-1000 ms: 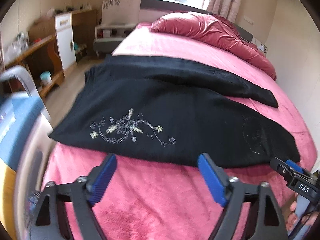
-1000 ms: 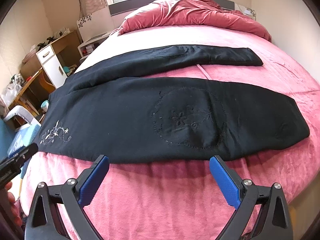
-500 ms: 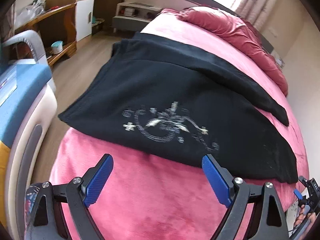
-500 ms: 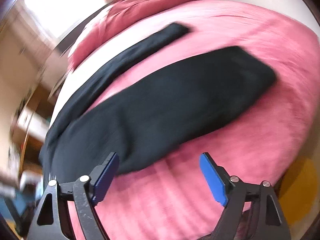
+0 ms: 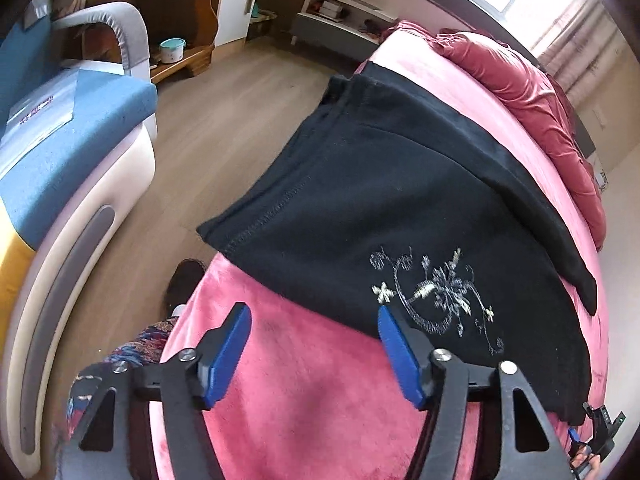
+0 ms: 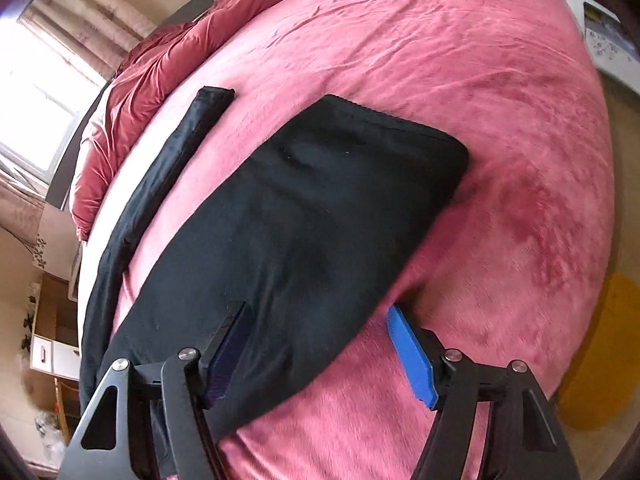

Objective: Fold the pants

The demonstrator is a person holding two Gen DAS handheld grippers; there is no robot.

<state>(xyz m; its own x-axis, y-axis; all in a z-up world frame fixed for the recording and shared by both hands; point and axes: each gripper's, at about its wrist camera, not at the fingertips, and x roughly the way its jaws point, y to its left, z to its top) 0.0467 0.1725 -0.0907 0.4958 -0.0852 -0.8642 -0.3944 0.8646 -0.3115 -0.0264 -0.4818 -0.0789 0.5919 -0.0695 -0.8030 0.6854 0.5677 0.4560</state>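
Both pairs of blue-padded fingers stand parted, having just been closing, and neither presses on cloth. On the left gripper (image 5: 314, 330), the right-hand pad (image 5: 398, 354) lies at the near hem of the black pants (image 5: 400, 208), while the other pad (image 5: 226, 354) hangs over bare pink bedspread (image 5: 320, 400); only the edge of the cloth is in the gap, ungrasped. On the right gripper (image 6: 318, 330), the left-hand pad (image 6: 228, 354) sits over the pants (image 6: 304, 220) and the right-hand pad (image 6: 412, 356) is just off their near edge above the bedspread (image 6: 500, 120), so the hem of the nearer leg runs between the fingers; whether either pad touches it cannot be told.

The pants lie spread flat across the bedspread. Seen from the left wrist, their waist end hangs slightly past the bed's side toward the wooden floor (image 5: 224, 120), and a pale floral embroidery (image 5: 436, 292) sits just beyond the left gripper. Seen from the right wrist, the nearer leg ends in a squared cuff toward the middle of the bed, and the other leg (image 6: 176, 152) runs narrow behind it, apart from it at the cuff. A bunched red quilt (image 6: 152, 80) lies at the head of the bed beyond the pants. A blue-cushioned sofa (image 5: 68, 140) stands across the floor from the waist end.
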